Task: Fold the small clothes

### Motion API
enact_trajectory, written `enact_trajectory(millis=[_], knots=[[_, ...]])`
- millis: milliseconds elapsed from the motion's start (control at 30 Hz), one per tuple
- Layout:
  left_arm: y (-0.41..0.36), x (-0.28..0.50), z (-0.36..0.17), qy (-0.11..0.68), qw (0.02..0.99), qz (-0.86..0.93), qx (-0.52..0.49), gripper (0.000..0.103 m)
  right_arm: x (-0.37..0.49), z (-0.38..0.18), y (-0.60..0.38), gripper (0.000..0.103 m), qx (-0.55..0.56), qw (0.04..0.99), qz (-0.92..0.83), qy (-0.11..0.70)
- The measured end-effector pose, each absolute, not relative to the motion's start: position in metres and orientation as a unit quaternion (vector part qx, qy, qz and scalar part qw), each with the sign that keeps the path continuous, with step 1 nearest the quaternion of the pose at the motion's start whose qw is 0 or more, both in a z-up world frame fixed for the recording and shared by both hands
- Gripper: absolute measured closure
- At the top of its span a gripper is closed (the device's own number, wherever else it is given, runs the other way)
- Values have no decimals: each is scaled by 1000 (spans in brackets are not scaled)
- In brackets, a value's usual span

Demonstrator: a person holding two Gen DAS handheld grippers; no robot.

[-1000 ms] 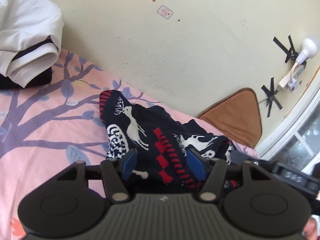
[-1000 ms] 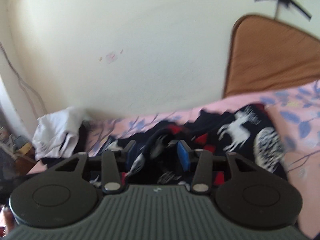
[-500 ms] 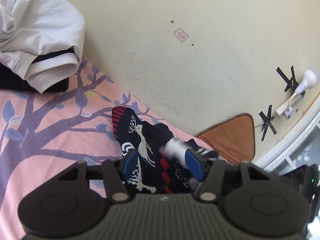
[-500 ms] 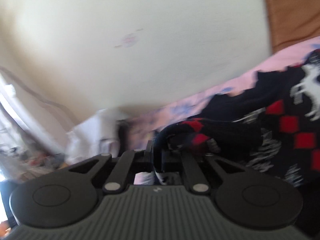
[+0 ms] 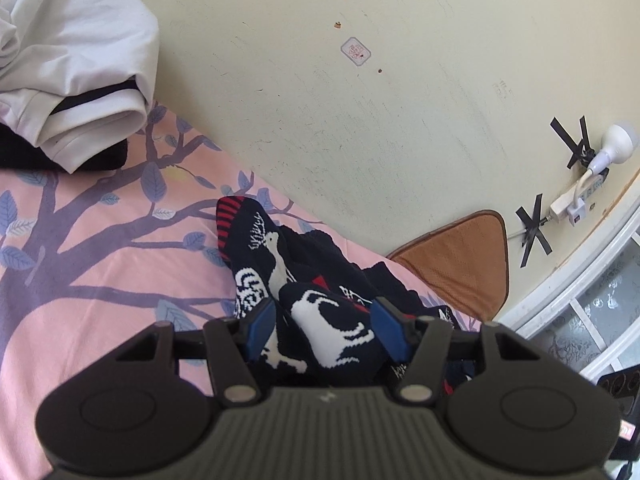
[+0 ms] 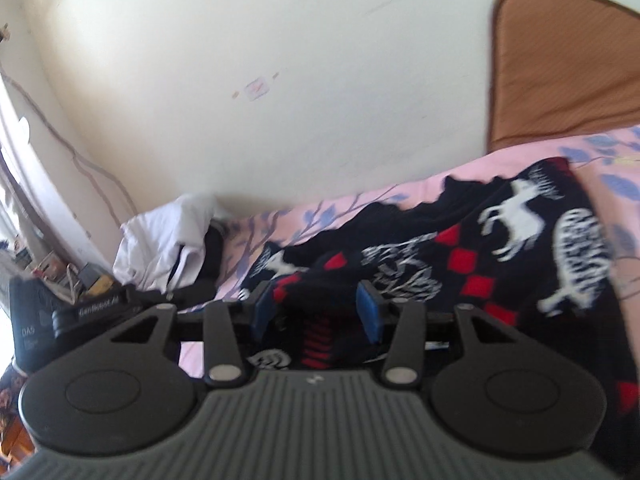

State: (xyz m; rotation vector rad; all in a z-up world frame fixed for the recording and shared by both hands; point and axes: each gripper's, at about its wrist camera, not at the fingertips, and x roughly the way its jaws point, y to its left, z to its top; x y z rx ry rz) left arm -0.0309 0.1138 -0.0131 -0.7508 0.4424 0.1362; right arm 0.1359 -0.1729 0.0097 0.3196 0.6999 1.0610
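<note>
A dark knitted garment (image 5: 280, 264) with white deer and red squares lies crumpled on the pink bed sheet (image 5: 80, 240); it also shows in the right wrist view (image 6: 500, 248). My left gripper (image 5: 326, 330) is open, and a fold of the garment lies between its blue pads. My right gripper (image 6: 316, 312) is open too, with a bunched red-striped part of the garment between its pads. The left gripper's body (image 6: 60, 312) shows at the left of the right wrist view.
Folded white clothes with a black stripe (image 5: 68, 64) sit on the bed by the wall, also seen in the right wrist view (image 6: 168, 240). A brown cushion (image 5: 460, 256) leans at the wall. A power strip and lamp (image 5: 592, 168) hang on the wall.
My right gripper, which was shut on a bunch of the garment half a second ago, has opened. A folded part of the garment now lies between my left gripper's pads.
</note>
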Motion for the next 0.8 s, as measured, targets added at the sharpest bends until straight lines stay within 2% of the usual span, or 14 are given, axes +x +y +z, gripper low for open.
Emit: enact_trajectory(millis=[167, 467, 567, 700, 733, 767, 800], knots=[[118, -32, -15, 215, 903, 78, -363, 48, 152, -5, -182, 53, 209, 778, 469, 361], [121, -32, -16, 212, 899, 70, -376, 48, 140, -4, -147, 53, 88, 795, 490, 345], [112, -29, -13, 209, 908, 46, -360, 48, 136, -9, -130, 45, 54, 787, 506, 349], [95, -21, -10, 224, 918, 21, -325, 53, 147, -19, -114, 45, 64, 782, 495, 374], [92, -19, -11, 229, 920, 14, -318, 59, 151, -22, -111, 47, 66, 780, 492, 380], [89, -18, -11, 234, 921, 7, -313, 61, 153, -25, -107, 60, 65, 780, 490, 384], [86, -16, -12, 240, 921, 0, -307, 69, 154, -27, -103, 85, 59, 780, 489, 387]])
